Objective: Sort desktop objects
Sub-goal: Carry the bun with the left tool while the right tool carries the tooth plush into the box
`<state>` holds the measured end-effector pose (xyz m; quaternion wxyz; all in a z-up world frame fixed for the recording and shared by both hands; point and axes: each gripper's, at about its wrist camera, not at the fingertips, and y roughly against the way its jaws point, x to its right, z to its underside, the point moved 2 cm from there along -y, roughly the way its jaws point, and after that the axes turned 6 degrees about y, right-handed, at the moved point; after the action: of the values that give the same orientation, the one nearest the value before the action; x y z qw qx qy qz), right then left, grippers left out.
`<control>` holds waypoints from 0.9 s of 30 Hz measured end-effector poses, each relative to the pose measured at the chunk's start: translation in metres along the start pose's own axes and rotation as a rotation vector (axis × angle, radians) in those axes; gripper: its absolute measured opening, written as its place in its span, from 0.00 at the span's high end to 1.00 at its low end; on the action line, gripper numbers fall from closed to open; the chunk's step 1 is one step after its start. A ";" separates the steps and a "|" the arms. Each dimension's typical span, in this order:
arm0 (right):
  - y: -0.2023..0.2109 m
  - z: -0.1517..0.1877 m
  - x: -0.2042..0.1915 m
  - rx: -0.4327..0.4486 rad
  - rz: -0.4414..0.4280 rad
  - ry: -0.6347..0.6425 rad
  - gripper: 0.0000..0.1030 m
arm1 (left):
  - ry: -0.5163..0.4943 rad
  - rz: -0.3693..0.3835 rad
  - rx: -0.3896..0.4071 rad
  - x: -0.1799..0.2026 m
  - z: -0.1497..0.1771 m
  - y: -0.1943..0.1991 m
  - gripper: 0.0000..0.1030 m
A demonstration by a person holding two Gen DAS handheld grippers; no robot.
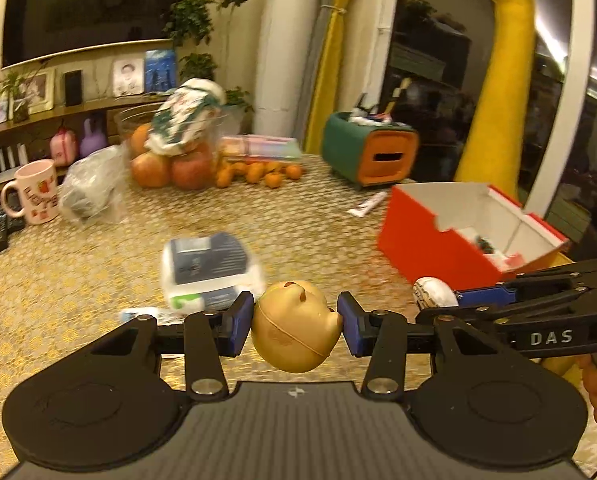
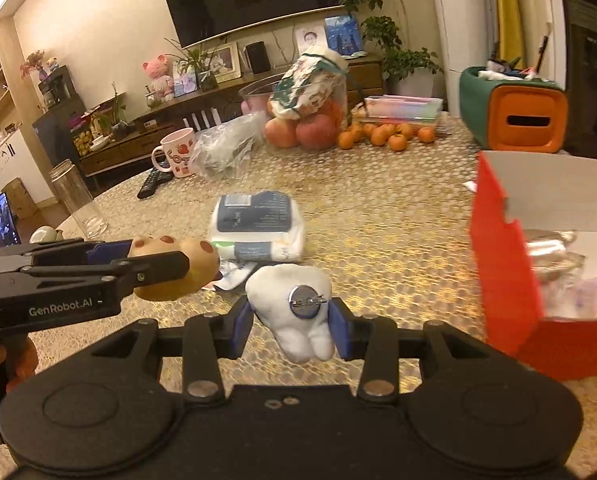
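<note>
Fingers of the left gripper [image 1: 296,326] pinch a round tan plastic toy head [image 1: 294,328]; the right gripper [image 2: 290,322] clamps a white plush tooth [image 2: 292,308] — both above the gold-patterned tablecloth [image 2: 398,240], beside the open red cardboard box [image 2: 502,280].

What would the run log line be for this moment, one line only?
left gripper: shut on yellow toy | right gripper: shut on white tooth plush | both above table | red box: open, right
</note>
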<state>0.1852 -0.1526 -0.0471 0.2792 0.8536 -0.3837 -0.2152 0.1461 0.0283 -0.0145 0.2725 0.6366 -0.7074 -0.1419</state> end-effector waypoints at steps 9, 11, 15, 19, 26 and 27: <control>0.047 0.014 0.032 0.017 0.054 -0.028 0.61 | -0.052 0.109 -0.001 0.061 -0.003 0.006 0.56; 0.056 0.016 0.039 0.024 0.066 -0.034 0.61 | -0.058 0.134 0.000 0.073 -0.005 0.006 0.56; 0.075 0.021 0.054 0.034 0.096 -0.045 0.61 | -0.072 0.172 -0.001 0.097 -0.009 0.001 0.56; 0.090 0.024 0.070 0.037 0.130 -0.048 0.61 | -0.091 0.202 0.002 0.118 -0.013 -0.002 0.56; 0.109 0.024 0.100 0.044 0.213 -0.049 0.61 | -0.128 0.237 0.006 0.150 -0.022 -0.016 0.56; 0.112 0.023 0.104 0.046 0.223 -0.046 0.61 | -0.132 0.241 0.004 0.154 -0.023 -0.018 0.56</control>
<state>0.1756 -0.3019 -0.0090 0.2728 0.8067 -0.4872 -0.1937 0.1681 -0.1221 0.0262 0.2393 0.5367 -0.7955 -0.1483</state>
